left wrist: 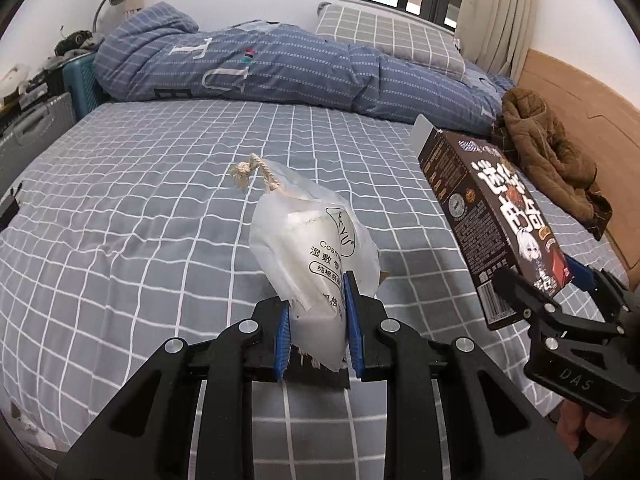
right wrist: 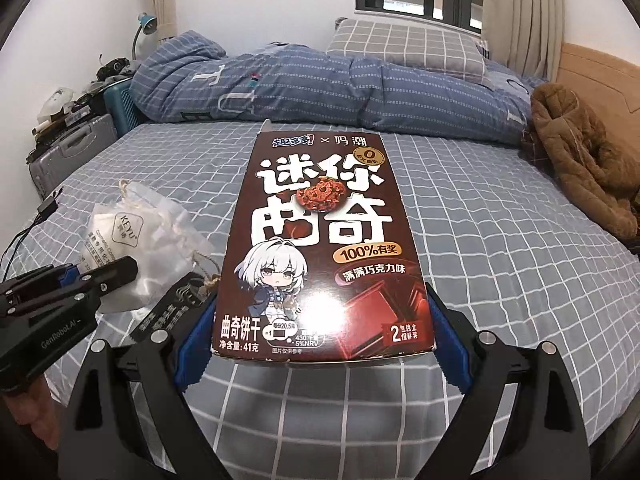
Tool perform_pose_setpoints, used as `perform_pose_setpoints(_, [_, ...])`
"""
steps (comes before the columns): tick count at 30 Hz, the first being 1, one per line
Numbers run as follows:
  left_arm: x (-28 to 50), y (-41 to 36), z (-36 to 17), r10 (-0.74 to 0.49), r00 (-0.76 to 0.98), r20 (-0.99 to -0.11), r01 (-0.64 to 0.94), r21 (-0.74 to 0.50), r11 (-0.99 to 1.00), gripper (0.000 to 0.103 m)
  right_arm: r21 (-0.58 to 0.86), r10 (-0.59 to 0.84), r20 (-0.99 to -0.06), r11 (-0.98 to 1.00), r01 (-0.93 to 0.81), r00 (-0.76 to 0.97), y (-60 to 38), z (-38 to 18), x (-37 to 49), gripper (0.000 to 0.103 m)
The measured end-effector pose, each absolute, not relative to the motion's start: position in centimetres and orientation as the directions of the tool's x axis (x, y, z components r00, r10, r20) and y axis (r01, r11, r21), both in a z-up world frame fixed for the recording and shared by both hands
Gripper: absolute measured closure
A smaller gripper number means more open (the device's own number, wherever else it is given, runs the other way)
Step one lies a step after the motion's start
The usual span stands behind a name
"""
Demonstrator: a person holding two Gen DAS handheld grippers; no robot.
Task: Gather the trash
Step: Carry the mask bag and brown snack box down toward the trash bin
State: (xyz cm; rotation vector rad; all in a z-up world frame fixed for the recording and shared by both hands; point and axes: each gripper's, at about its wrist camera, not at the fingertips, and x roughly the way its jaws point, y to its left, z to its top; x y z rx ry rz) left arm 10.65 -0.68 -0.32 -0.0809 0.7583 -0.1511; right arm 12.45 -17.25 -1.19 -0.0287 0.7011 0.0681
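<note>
My left gripper (left wrist: 316, 320) is clamped on the lower end of a translucent plastic pouch (left wrist: 316, 240), which stands upright between the blue pads (left wrist: 351, 320) above the checked bedsheet (left wrist: 140, 220). A knotted rope cord (left wrist: 250, 170) sticks out of the pouch top. My right gripper (right wrist: 320, 344) pinches a dark brown cookie box (right wrist: 324, 240) by its two long side edges, printed face up, held clear of the sheet; the far flap of the box is open.

Edges and room: the sheet lies bare ahead and to the left of both tools. It is bounded at the far side by a rolled blue quilt (left wrist: 280, 68) and a checked pillow (left wrist: 384, 36), at the right by a brown jacket (right wrist: 580, 168) against the wooden headboard (right wrist: 596, 68), and at the left by the mattress edge, beyond which stand a grey suitcase (right wrist: 76, 144) and a teal crate (left wrist: 80, 80).

View differences: the left wrist view shows the box side-on, tilted, with its barcode panel and the right gripper's jaws across its near end. The right wrist view shows the box front in full, the pouch crumpled just beside the box's left edge, a black printed wrapper (right wrist: 168, 308) between pouch and box, and a black cable (right wrist: 24, 232) at the left sheet margin. Whether the wrapper touches the box I cannot tell.
</note>
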Motion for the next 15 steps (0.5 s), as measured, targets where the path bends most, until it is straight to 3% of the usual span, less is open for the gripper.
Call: perform_pose_setpoints(15, [3.4,-0.5,0.3,-0.175,0.723,-0.668,0.116,-0.132,0.984,0.081,0.019,0.066,-0.644,0.997,-0.071,0.762,-17.7,-0.3,6.0,0.016])
